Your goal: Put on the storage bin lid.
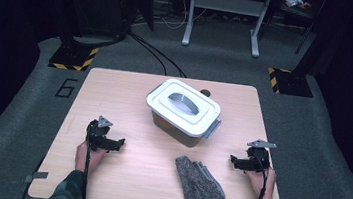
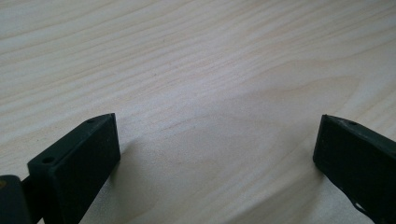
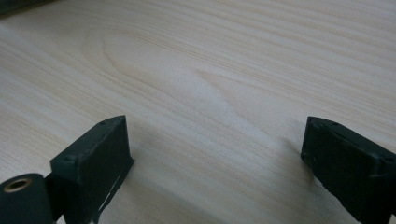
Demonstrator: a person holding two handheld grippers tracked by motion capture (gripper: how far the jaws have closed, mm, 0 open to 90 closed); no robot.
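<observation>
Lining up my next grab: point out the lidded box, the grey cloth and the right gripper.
lidded box (image 1: pixel 183 111): high view, on its white lid beside the handle.
grey cloth (image 1: pixel 198 182): high view, middle of the fabric.
right gripper (image 1: pixel 233 160): high view, between its open jaw tips.

Wooden table (image 1: pixel 115 87): lidded box (image 1: pixel 183 111), grey cloth (image 1: pixel 198 181).

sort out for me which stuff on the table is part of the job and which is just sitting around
Likely part of the job:
- grey felt cloth, nearest the grippers, lying between them
- lidded box, shut, with a white lid
- left gripper and right gripper, both open and holding nothing

Just lying about:
- small dark object behind the box
- white frame legs on the floor beyond the table
</observation>
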